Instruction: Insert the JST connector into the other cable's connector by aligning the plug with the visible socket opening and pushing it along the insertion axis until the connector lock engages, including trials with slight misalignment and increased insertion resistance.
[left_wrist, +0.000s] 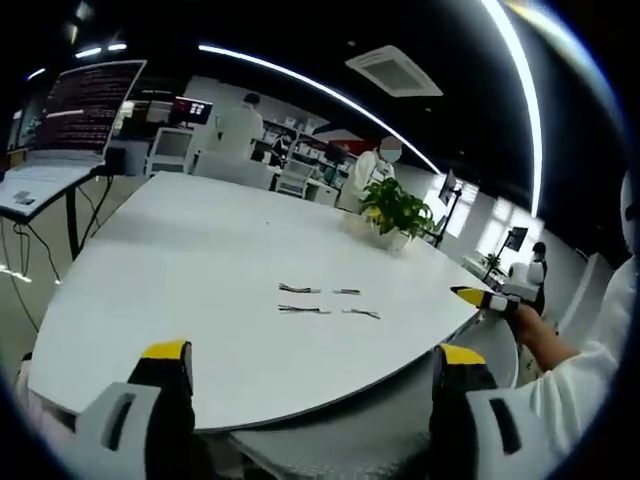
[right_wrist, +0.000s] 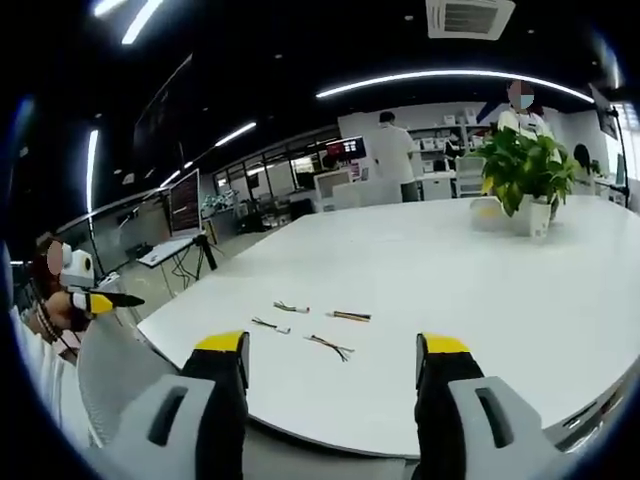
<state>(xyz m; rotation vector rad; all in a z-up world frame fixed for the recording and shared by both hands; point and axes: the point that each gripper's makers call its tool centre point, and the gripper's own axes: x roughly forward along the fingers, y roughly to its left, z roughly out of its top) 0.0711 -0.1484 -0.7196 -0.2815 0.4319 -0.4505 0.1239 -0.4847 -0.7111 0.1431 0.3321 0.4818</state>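
Both grippers, left (left_wrist: 314, 362) and right (right_wrist: 332, 348), hover with fingers spread wide and empty at the white worktop's (left_wrist: 200, 270) edge, where four short cables (right_wrist: 310, 328) lie apart near its middle.

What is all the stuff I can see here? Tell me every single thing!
Cables: four short wire pieces, dark with pale ends, lying apart from each other near the table's front edge.
Table: one, white, large with a curved edge.
Potted plant: one, green leaves in a white pot, at the table's far side.
Laptop: one, its screen lit with text, on a side desk beyond the table.
Ceiling lights: long white strips on a dark ceiling.
People: several in white, standing among desks in the background.
Left gripper: black jaws with yellow tips, spread wide, holding nothing.
Right gripper: same colours, jaws spread wide, holding nothing.
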